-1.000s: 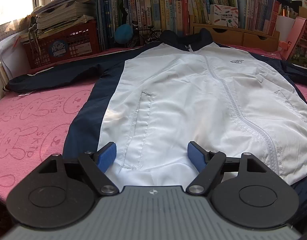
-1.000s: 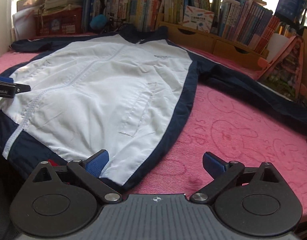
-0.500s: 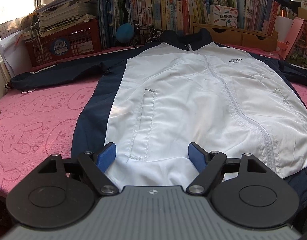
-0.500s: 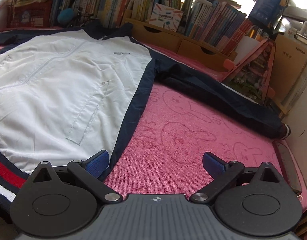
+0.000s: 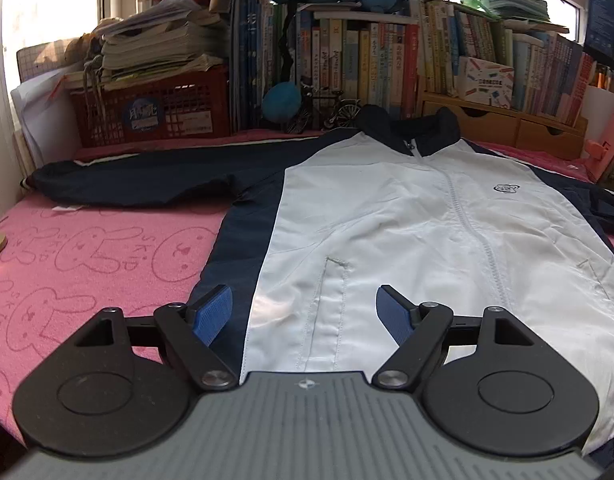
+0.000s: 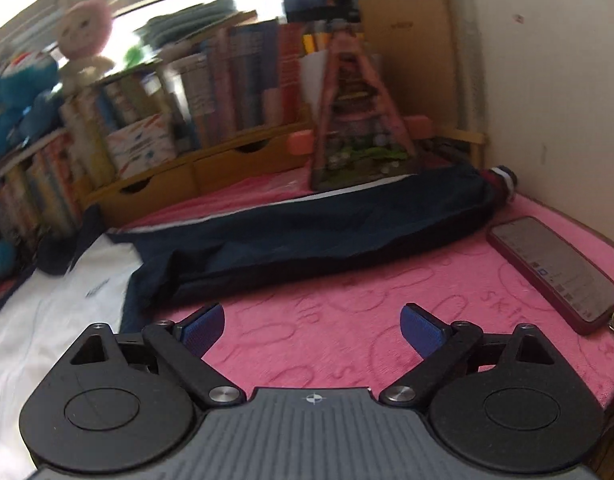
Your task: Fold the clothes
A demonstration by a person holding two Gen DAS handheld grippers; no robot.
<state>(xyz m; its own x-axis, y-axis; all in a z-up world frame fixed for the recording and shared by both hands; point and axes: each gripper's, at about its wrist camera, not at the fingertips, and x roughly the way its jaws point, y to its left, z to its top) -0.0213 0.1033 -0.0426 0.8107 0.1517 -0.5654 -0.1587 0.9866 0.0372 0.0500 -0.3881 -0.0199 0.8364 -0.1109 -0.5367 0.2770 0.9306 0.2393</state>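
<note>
A white and navy zip jacket (image 5: 387, 216) lies flat, front up, on a pink bunny-print cover (image 5: 87, 264), its collar toward the bookshelf. One navy sleeve (image 5: 147, 180) stretches out to the left. My left gripper (image 5: 305, 310) hovers open over the lower left front panel, near the pocket seam, holding nothing. In the right wrist view the other navy sleeve (image 6: 327, 232) runs across to the wall, ending in a striped cuff (image 6: 503, 180). My right gripper (image 6: 313, 326) is open above bare pink cover (image 6: 347, 320), just in front of that sleeve. The white body (image 6: 47, 320) shows at left.
A phone in a dark red case (image 6: 555, 272) lies on the cover by the wall at right. A pink triangular stand (image 6: 359, 120) and wooden drawers (image 6: 187, 172) stand behind the sleeve. A red crate (image 5: 155, 108) with papers and book rows (image 5: 367, 64) line the back.
My right gripper has swung right, away from the jacket's hem, to the right sleeve and the wall. My left gripper has shifted left and forward over the left panel. Both stay open.
</note>
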